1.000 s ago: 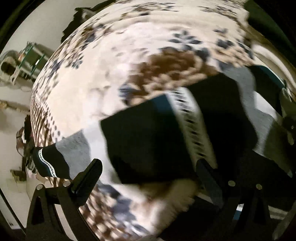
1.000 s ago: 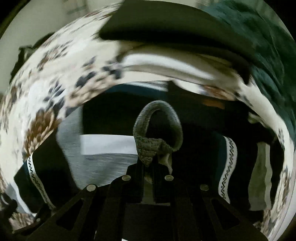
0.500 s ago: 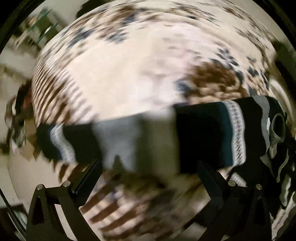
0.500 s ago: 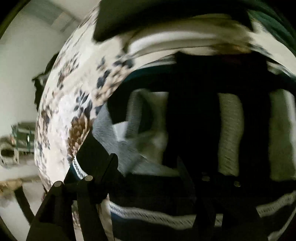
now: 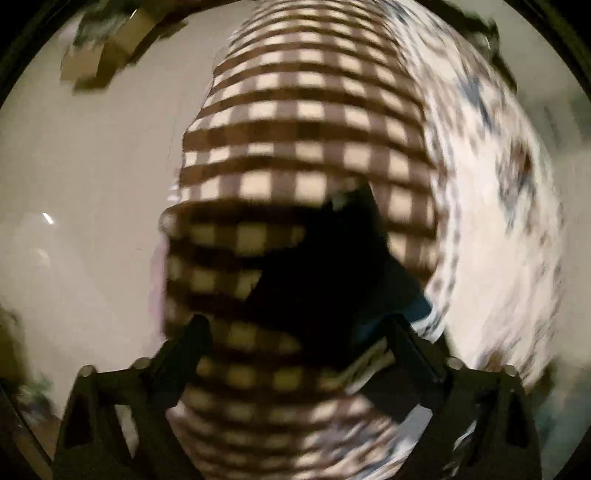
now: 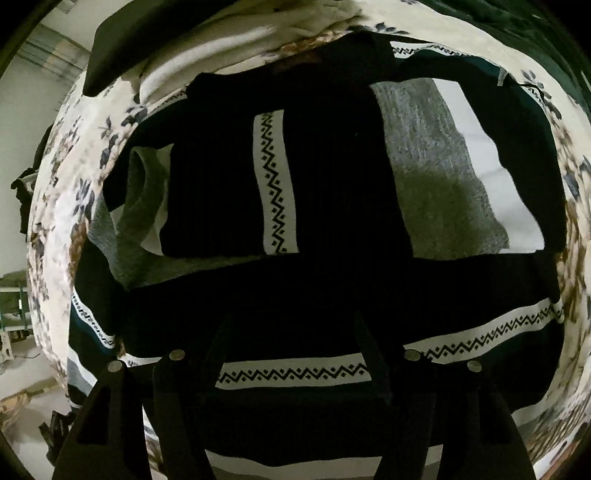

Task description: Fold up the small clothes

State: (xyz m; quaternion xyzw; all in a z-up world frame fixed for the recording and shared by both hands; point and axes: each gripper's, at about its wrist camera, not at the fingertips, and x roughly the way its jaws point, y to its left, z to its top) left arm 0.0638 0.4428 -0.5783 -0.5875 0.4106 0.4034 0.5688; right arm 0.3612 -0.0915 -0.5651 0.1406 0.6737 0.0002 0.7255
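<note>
A black knitted sweater [image 6: 332, 280] with white zigzag bands and a grey panel [image 6: 436, 177] lies spread on the bed. One sleeve [image 6: 275, 184] is folded across its body, and the grey collar [image 6: 144, 192] shows at the left. My right gripper [image 6: 295, 332] hangs open just above the hem and holds nothing. The left wrist view is blurred. A dark end of the sweater [image 5: 325, 280] lies over the bed's edge, between the fingers of my left gripper [image 5: 301, 332]. Its jaws are closing, and the pads are not seen pressing on the cloth.
A floral bed cover [image 6: 66, 206] lies under the sweater. At the bed's edge hangs a brown checked sheet [image 5: 303, 110], with pale floor [image 5: 92, 184] and cardboard boxes [image 5: 103, 62] beyond. A dark cushion [image 6: 166, 33] and white folded cloth lie at the bed's far side.
My right gripper let go of the grey collar, opened and shifted across the sweater. My left gripper swung from over the sweater to the bed's edge, rolled, and its jaws narrowed.
</note>
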